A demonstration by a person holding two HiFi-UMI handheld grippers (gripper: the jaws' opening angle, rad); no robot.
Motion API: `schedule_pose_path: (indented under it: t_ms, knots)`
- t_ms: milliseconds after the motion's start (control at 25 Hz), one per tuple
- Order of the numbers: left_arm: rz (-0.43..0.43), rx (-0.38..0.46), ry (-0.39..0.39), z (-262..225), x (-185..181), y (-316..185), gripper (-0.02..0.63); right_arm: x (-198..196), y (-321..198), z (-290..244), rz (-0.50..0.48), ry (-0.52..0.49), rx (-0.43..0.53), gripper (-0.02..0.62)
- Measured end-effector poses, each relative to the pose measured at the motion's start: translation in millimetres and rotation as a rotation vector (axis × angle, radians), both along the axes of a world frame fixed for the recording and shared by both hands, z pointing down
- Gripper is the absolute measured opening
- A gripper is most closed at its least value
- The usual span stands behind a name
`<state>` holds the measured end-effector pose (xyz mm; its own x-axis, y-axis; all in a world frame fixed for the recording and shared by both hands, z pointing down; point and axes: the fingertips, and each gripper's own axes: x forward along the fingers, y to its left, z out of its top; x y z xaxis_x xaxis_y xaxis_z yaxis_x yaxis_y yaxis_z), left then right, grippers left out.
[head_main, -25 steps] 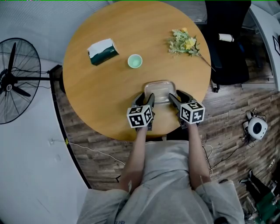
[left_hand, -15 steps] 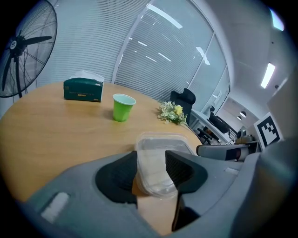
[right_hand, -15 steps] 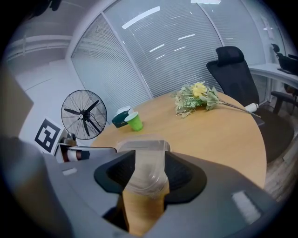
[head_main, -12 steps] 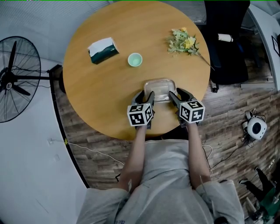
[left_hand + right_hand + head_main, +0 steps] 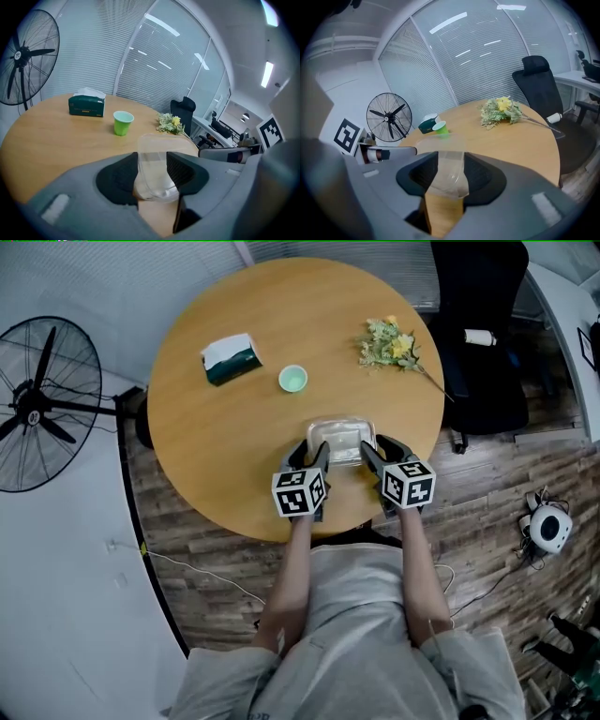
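At the table [image 5: 234, 456], left hand-held gripper [image 5: 317, 454] and right hand-held gripper [image 5: 368, 451] clamp a clear plastic container [image 5: 342, 437].

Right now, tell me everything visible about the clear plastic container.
The clear plastic container is a see-through rounded rectangle, looks empty and is level over the near part of the round wooden table. The left hand-held gripper clamps its left rim, the right hand-held gripper its right rim. Whether it touches the table is unclear.

Clear container [image 5: 342, 439]: now lifted off the bench [image 5: 234, 446].
Left gripper [image 5: 311, 452], right gripper [image 5: 376, 447]: both raised higher, bench lower in their views.
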<state>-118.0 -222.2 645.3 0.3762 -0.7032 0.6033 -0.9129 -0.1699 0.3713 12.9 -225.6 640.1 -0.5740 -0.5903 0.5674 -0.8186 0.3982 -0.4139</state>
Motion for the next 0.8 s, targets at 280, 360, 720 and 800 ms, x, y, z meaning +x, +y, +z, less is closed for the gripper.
schedule_pose_path:
  t_ms: [280,360,720,800]
  knots:
    - [-0.009,0.051,-0.006,-24,-1,3,0.195,4,1,-21,0.02,0.003,0.052,0.128]
    - [-0.012,0.061,-0.008,-29,-3,3,0.195,5,1,-27,0.019,0.0,0.064,0.112]
    - [0.014,0.103,-0.013,-53,6,5,0.195,21,-2,-51,0.08,-0.002,0.117,0.021]
    - [0.02,0.112,-0.016,-58,9,7,0.195,24,1,-54,0.083,0.002,0.121,0.02]
